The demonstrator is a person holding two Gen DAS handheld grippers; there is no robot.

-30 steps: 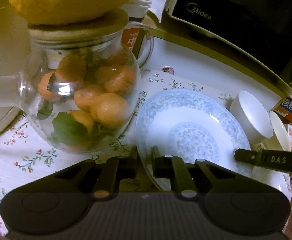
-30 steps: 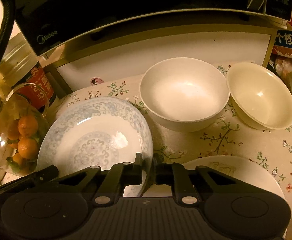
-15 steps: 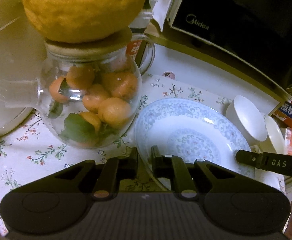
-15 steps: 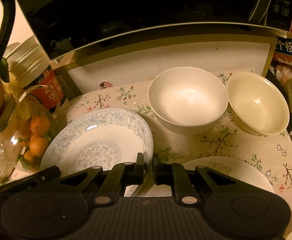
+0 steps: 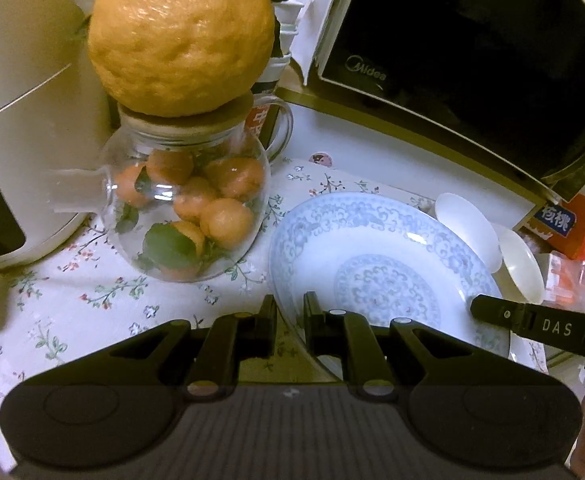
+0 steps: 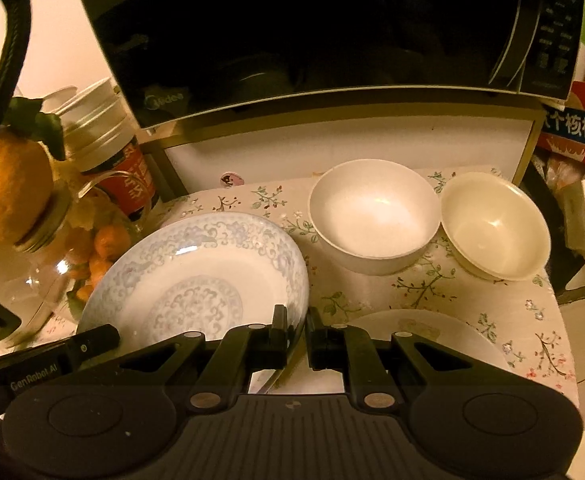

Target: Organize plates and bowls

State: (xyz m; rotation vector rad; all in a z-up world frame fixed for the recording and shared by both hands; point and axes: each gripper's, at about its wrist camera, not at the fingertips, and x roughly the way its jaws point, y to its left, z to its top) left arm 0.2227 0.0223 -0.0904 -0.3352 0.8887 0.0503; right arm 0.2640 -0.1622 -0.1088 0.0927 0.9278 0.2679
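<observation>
Above the floral-clothed desk (image 6: 492, 320), the left tongs (image 5: 290, 312) and right tongs (image 6: 296, 326) each clenched opposite rims of the blue-patterned white porcelain plate (image 6: 196, 280), which was best kept level and lifted evenly toward the plain white plate (image 6: 432, 332).

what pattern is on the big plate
White plate with pale blue scrollwork round the rim and a centre medallion; clearest in the left wrist view.
</observation>
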